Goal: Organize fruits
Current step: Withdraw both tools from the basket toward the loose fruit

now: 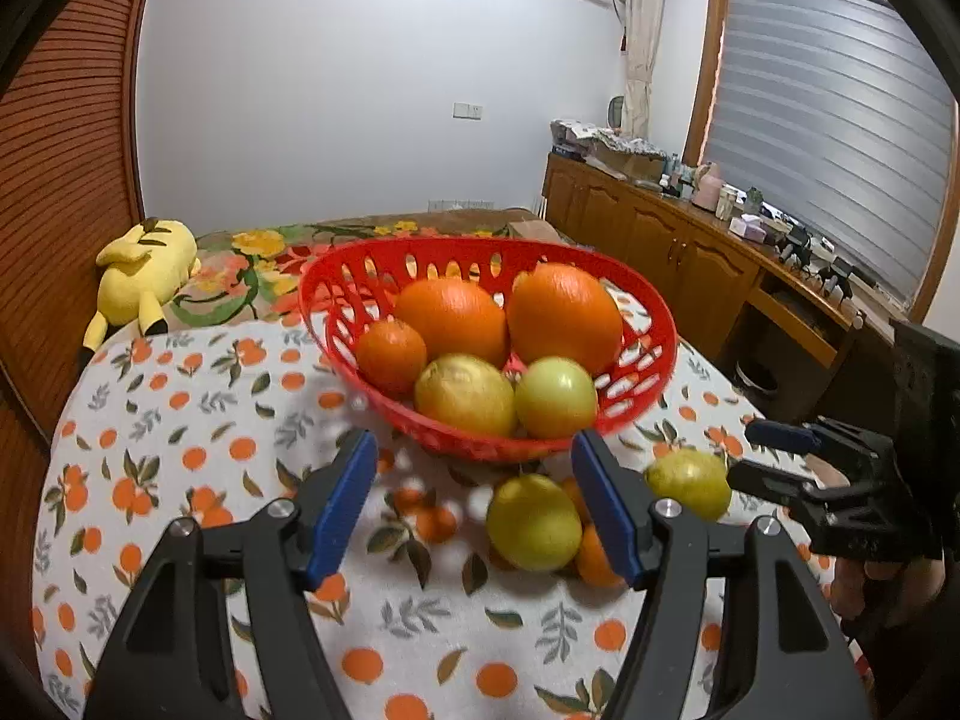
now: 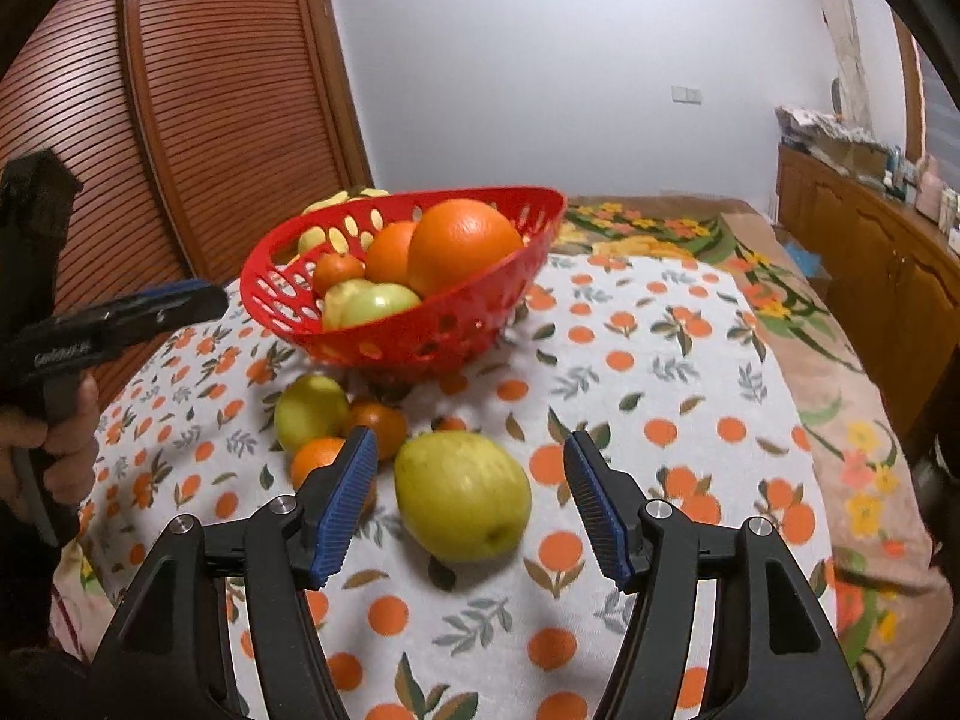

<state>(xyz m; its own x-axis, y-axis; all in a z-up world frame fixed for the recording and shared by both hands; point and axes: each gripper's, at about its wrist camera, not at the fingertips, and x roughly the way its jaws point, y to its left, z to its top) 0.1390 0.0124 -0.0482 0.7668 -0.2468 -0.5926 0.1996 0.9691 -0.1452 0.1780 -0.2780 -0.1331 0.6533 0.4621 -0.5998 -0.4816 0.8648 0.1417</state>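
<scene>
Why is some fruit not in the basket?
Four fruits lie loose on the orange-print tablecloth before the red plastic basket: a big yellow-green one, a smaller yellow-green one, and two small oranges. Nothing spilled.

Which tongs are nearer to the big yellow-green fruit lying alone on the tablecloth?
Right. The right tongs are open around the yellow-green fruit; the left tongs are open to its left, beside other fruit.
</scene>
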